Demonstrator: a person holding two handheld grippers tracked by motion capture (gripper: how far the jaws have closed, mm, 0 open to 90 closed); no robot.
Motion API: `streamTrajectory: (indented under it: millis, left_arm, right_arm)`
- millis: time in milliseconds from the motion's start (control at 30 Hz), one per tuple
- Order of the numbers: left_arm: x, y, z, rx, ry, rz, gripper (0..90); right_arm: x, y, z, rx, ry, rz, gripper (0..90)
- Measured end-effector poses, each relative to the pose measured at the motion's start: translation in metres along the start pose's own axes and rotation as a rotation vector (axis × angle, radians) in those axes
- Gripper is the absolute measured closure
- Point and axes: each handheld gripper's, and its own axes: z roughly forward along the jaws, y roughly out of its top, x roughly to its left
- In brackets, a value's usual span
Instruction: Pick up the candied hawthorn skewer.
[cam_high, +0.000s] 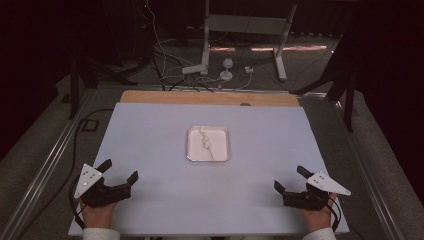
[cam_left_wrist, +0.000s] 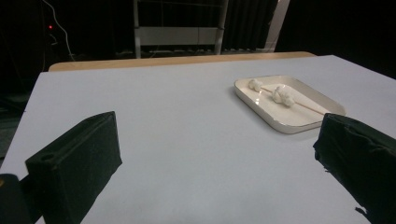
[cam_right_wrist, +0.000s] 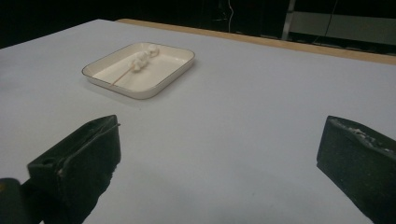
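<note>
Two grippers noted, jaws wide, nothing held: left gripper (cam_high: 119, 177) at near-left table (cam_high: 150, 150) edge. Skewer (cam_high: 210, 146) with white lumps seen inside tray (cam_high: 192, 150), mid-table. Right gripper (cam_high: 290, 180) near-right. Risk judged: thin stick slipped, tray shoved aside.

Free room and obstacles on the work surface. The pale table (cam_high: 150, 150) lies bare between the left gripper (cam_high: 119, 171) at its near left corner and the right gripper (cam_high: 290, 179) at its near right corner; both stand with jaws wide apart and nothing between them. The sole obstacle is the shallow white tray (cam_high: 191, 150) at mid-table, well apart from both grippers, with a low rim. Inside it a thin skewer (cam_high: 212, 152) carrying white lumps (cam_high: 205, 143) lies flat. Open surface surrounds the tray on all sides.
</note>
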Motion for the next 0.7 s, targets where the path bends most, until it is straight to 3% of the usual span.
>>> streamTrajectory:
  millis: [533, 700]
  left_arm:
    - [-0.003, 0.004, 0.002, 0.013, 0.027, -0.01, 0.7]
    - [-0.008, 0.013, 0.008, 0.029, 0.009, -0.009, 0.7]
  right_arm:
    - [0.001, -0.001, 0.002, -0.002, -0.014, 0.008, 0.0]
    - [0.0, -0.001, 0.001, -0.004, -0.023, 0.017, 0.0]
